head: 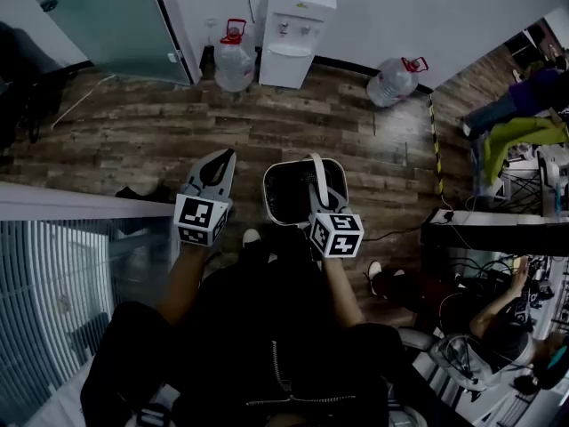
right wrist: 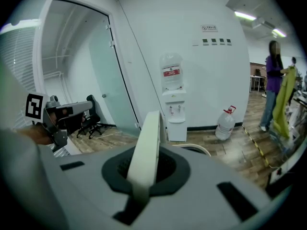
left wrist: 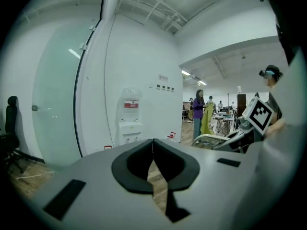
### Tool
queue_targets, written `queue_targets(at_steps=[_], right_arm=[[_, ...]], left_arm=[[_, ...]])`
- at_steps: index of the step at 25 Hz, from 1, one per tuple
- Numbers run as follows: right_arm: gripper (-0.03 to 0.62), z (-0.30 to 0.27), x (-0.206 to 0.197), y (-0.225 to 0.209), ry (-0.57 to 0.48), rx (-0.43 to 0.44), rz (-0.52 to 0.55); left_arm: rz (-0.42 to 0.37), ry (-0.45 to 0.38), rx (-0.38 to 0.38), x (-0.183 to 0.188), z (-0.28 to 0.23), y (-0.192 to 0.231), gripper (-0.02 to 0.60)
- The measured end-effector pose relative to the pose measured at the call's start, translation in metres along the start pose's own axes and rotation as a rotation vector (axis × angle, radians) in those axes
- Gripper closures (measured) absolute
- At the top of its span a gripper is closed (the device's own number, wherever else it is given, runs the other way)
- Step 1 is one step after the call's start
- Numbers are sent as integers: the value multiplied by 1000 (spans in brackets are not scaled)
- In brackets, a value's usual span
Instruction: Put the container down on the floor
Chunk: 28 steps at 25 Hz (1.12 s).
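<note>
Head view first: no legible writing anywhere, only black-and-white square markers on the cubes of both tools. At frame centre, the container [head: 286, 194], white-rimmed and dark inside, held by its pale handle [head: 315, 167] in the clamped right gripper [head: 318, 194], above the wooden floor [head: 133, 136]; impossible to tell whether resting on it. Just left of it, the left gripper [head: 216, 169], apart from the container. At top centre, a white water dispenser [head: 298, 25], with a red-capped left bottle [head: 234, 60] and right bottle [head: 394, 80] on either side. Left gripper view next: jaws pressed together at the tips, nothing between them, only floor visible through the slit below. Visible here and not from above: a red label [left wrist: 131, 105] on the dispenser and a small wall sign [left wrist: 163, 78], both too small to read; at right, a standing person in purple [left wrist: 198, 110]. Right gripper view last: jaws shut tight on the handle, upright between the pads, with the container's rim just beyond. At left, an office chair [right wrist: 91, 114] beside a glass door [right wrist: 108, 75]. High on the wall, the same sign, still illegible.
</note>
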State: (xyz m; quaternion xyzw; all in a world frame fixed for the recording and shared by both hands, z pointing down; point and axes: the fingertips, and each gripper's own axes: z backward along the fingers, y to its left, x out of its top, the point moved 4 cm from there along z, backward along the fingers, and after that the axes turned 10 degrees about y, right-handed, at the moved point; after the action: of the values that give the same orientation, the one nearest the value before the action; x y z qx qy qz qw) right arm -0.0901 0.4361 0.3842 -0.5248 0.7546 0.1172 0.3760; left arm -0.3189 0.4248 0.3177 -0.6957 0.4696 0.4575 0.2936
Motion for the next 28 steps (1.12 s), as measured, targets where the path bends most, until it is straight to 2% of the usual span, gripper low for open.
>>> queue_targets(at_steps=[8,15,23,28], right_arm=[[582,-15,7,-33,8,-25,-41],[582,-33,38,-76,-3,-27,-70],[582,-56,73,-131,21,-10,-76],[582,-67,89,-165,45,12,-61]], left_arm=[[-10,14,-38,9,-40,-8,566],[-23,26,-53,37,-95,-9,566],[-35,41,-44,76,-161,-15,566],[-28,59,-27,87,-194,-27,566]])
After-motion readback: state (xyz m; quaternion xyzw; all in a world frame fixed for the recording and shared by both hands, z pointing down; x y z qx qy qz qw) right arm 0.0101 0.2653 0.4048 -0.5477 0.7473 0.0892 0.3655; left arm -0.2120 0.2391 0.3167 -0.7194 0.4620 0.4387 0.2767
